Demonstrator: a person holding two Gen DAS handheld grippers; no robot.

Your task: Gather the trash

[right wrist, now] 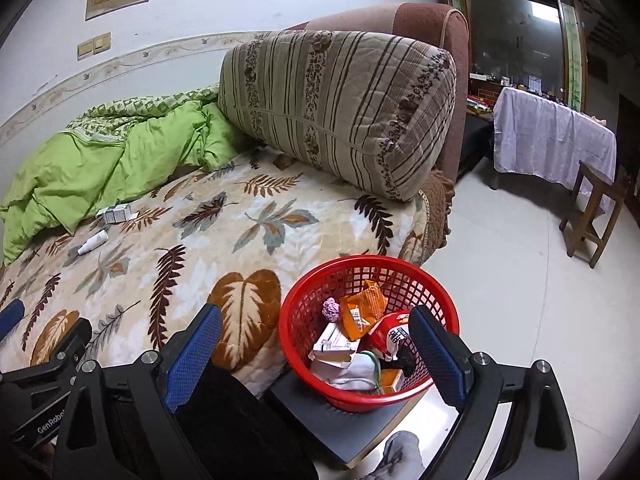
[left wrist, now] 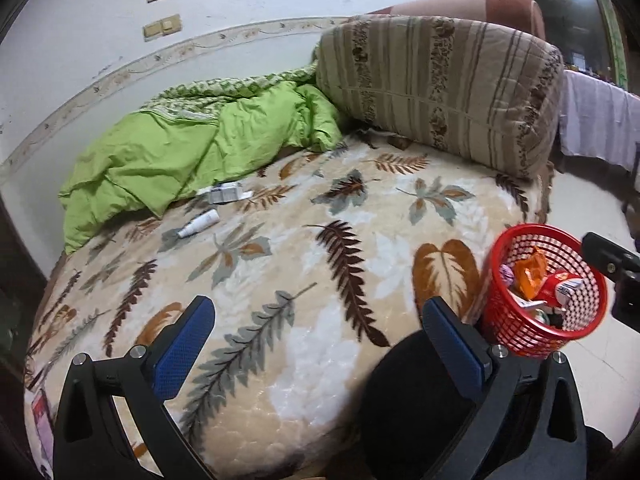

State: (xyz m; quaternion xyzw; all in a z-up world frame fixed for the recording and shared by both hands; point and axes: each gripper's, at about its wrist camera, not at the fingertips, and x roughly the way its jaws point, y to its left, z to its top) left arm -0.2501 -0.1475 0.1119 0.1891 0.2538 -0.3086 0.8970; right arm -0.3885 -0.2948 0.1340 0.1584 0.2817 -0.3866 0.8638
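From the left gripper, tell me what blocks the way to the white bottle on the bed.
Nothing visible does. The left gripper is open and empty, and only flat leaf-print blanket lies between it and the white bottle; the green quilt sits behind it.

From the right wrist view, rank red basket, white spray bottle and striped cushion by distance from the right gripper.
1. Red basket, right beneath the right gripper.
2. White spray bottle, far left on the bed.
3. Striped cushion, at the back.

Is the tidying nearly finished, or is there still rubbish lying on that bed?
Partly done: the red basket already holds wrappers and cartons. Both tongs, left and right, are open and empty. A small white bottle and a white box still lie on the bed by the green quilt.
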